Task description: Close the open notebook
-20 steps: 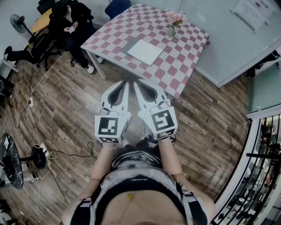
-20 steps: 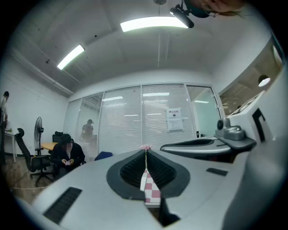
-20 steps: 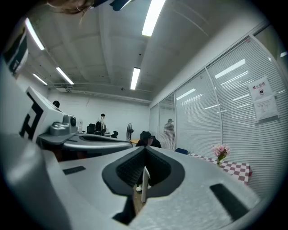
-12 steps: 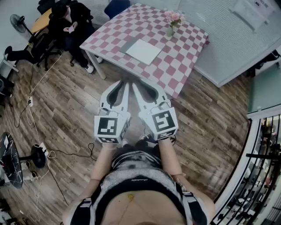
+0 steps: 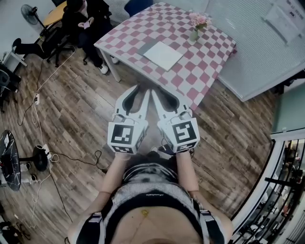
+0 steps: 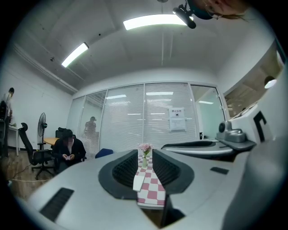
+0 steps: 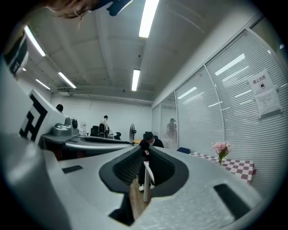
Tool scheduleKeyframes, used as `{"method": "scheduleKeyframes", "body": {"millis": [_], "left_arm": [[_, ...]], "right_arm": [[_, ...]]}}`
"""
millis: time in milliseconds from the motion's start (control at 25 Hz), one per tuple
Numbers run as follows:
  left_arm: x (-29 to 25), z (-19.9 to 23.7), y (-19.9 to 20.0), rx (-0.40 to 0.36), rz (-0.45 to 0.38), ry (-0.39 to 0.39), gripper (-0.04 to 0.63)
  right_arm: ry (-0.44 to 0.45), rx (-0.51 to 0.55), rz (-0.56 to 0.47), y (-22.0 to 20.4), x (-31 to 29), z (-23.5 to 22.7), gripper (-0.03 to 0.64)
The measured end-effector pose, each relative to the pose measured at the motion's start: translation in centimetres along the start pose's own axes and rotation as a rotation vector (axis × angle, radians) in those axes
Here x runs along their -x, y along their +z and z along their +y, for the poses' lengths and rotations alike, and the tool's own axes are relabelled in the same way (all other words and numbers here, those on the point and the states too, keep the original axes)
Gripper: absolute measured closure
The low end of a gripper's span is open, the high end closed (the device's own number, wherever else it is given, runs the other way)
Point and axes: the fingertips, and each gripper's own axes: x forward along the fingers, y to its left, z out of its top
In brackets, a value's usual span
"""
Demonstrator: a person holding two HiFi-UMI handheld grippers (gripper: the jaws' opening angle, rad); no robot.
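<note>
Two grippers are held out level, side by side over the wood floor (image 5: 71, 109), short of the table (image 5: 209, 52). In the head view the left gripper (image 5: 133, 95) and the right gripper (image 5: 159, 95) lie close together, their tips leaning toward each other, each with one marker cube at its rear.

In its own view the left gripper (image 6: 145, 168) has its two jaws set a narrow way apart with nothing between them. Through the gap show the checked table (image 6: 153, 188), the notebook (image 6: 138, 182) as a pale strip, and the vase (image 6: 145, 161). The right gripper (image 7: 145, 164) likewise has its jaws narrowly apart and empty. Its gap frames floor, one white table leg (image 7: 144, 179) and the seated person (image 7: 146, 139).

There is one table, covered in a pink and white check. On it lies one notebook (image 5: 162, 55), open, white page up with a grey leaf at its left, near the table's middle and well apart from both grippers. One vase (image 5: 194, 33) of pink flowers stands further back on the table, apart from the notebook. The right gripper view shows the same flowers (image 7: 221, 148) off to the side.

One person (image 5: 83, 16) in dark clothes sits on a chair beyond the table's left corner. Two fans are on the floor: one (image 5: 29, 10) near that person, one (image 5: 8, 167) at the left edge with cables trailing by it
</note>
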Motion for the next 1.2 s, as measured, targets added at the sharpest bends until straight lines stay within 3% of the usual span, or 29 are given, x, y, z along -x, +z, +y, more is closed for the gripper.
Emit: {"method": "scheduleKeyframes", "body": {"millis": [520, 1200], "left_arm": [[-3.6, 2.3, -1.5, 0.022, 0.004, 0.001, 0.512], [-15.4, 10.6, -1.9, 0.061, 0.034, -0.136, 0.512]], "right_arm": [[-0.003, -0.005, 0.031, -1.5, -3.3, -2.7, 0.568], [-0.108, -0.014, 0.055, -2.5, -15.9, -8.6, 0.569]]}}
